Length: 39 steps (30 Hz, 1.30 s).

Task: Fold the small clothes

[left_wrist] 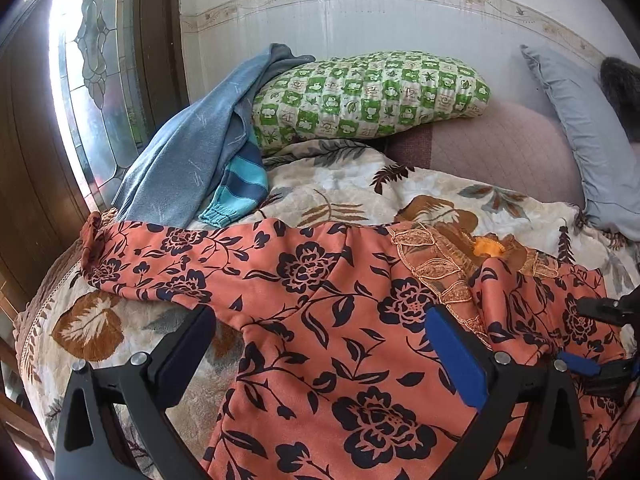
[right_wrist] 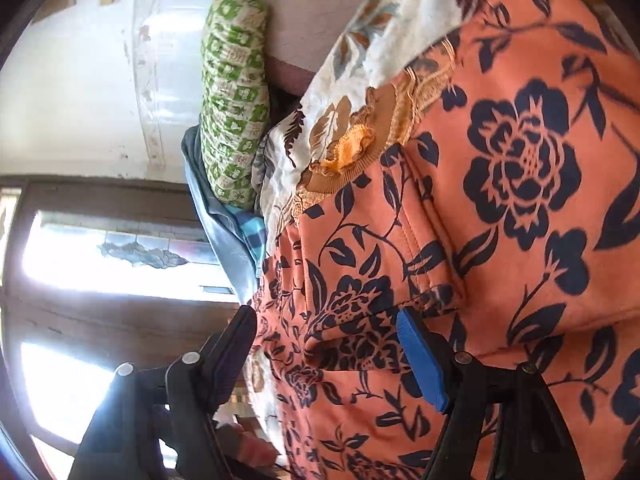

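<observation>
An orange garment with dark blue flowers [left_wrist: 320, 300] lies spread on the leaf-print blanket [left_wrist: 352, 192], one sleeve [left_wrist: 132, 256] stretched to the left. Its gold-trimmed collar [left_wrist: 460, 256] faces the pillows. My left gripper [left_wrist: 320, 314] hovers open over the garment's left side, with cloth below it and nothing pinched. At the right edge, my right gripper [left_wrist: 588, 336] is rolled onto its side over the right shoulder. In the right wrist view the right gripper [right_wrist: 326, 316] stands open with the garment [right_wrist: 500, 200] filling the space behind its fingers; the pads do not press on cloth.
A green checked pillow [left_wrist: 368, 96] and a grey-blue pillow [left_wrist: 588, 128] lie against the white wall. Blue clothes [left_wrist: 188, 148] with a striped teal sleeve [left_wrist: 240, 188] are heaped at the back left. A stained-glass window [left_wrist: 92, 80] and wood panelling border the bed's left side.
</observation>
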Available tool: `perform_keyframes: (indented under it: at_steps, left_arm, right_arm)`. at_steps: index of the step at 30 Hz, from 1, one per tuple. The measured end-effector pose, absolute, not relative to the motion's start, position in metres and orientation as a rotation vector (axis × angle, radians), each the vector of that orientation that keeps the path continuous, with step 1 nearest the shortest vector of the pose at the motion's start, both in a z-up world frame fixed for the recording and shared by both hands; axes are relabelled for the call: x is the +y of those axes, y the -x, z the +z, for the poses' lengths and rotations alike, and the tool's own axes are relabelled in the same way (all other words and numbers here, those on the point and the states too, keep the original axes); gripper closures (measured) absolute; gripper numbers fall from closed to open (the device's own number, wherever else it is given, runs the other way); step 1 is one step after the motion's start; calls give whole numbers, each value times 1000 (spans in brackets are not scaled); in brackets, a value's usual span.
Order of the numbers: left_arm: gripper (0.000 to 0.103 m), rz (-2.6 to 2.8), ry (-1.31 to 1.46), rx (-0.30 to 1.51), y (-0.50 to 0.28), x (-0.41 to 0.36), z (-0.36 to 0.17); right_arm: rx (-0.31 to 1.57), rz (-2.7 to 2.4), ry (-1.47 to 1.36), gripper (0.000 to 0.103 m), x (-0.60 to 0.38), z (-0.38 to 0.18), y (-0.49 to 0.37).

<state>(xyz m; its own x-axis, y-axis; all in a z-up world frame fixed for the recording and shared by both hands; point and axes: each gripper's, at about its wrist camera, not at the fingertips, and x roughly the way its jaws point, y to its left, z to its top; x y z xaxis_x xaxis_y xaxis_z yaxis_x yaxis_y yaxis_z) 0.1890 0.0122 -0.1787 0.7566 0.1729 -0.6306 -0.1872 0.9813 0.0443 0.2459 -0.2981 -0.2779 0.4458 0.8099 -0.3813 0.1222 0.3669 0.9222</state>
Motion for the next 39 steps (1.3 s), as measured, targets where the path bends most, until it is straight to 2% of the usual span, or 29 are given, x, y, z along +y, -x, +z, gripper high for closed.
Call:
perform_keyframes:
  at_steps: [7,14,19,22,26,30,32,39]
  left_arm:
    - [0,208,95,697,-187,43,-176]
    - [0,286,186,710,-187,83,-173]
    - [0,380,258,740,-184,118,-179]
    - [0,399,284,746,-181,130,-182]
    - [0,372,290,752,-185,122,-185]
    - [0,248,230,767,-196,80,-189]
    - [0,177,181,776,-201,53,-194]
    - [0,86,24,875,-225,-12,-230]
  right_arm:
    - [1098,341,-1253,26,-278,-302,-253]
    - [985,482,-1186,27,-223,-248,-283]
    - [1046,759,-980,26,-126,-207,-285]
    - [1055,774,-882,26,-107,-201,-278]
    - [1014,663,-856,27,-143,-208,-270]
    - [943,436,-777,29,-217,-214,-255]
    - [929,324,-762,36,-261,-222,-244]
    - [865,138,-878,40,-382,-254,-213]
